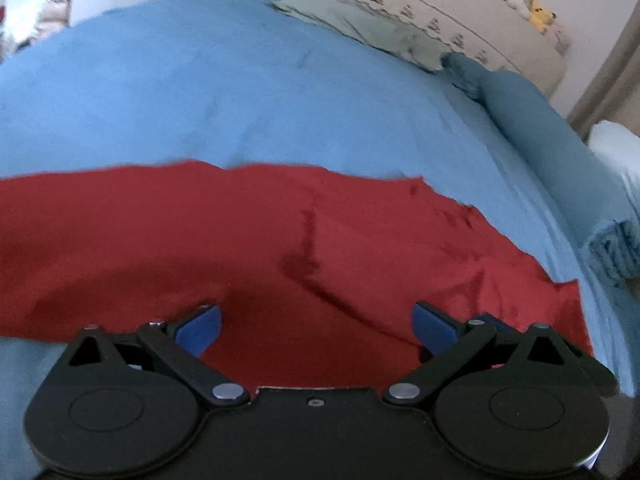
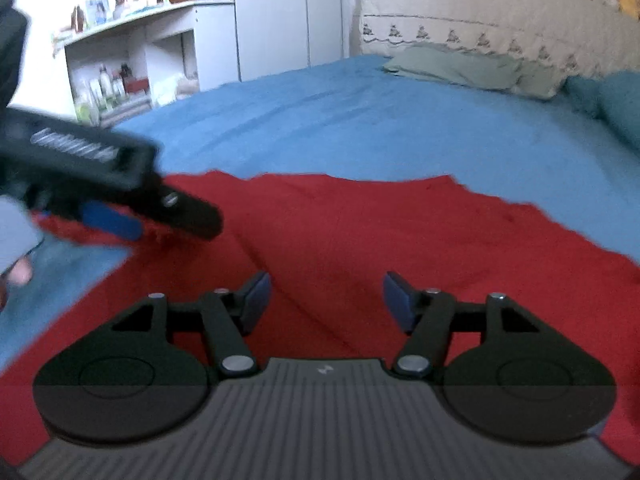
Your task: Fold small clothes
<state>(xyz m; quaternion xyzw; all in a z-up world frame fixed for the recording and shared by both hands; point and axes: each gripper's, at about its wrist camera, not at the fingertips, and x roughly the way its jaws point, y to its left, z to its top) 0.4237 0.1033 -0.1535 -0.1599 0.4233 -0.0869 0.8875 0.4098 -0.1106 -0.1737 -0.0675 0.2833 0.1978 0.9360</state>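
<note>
A red garment [image 1: 240,240] lies spread on the blue bed sheet [image 1: 200,92]; it also shows in the right wrist view [image 2: 360,232]. My left gripper [image 1: 316,328] is open just above the garment's near part, with nothing between its blue pads. My right gripper [image 2: 326,300] is open and empty above the garment's middle. The left gripper also shows in the right wrist view [image 2: 132,220], blurred, at the garment's left edge.
A grey-green pillow [image 2: 456,66] and a teal rolled blanket [image 1: 552,148] lie at the bed's head. A cream headboard [image 2: 480,16] carries plush toys. White shelves [image 2: 132,64] and a wardrobe stand to the left of the bed.
</note>
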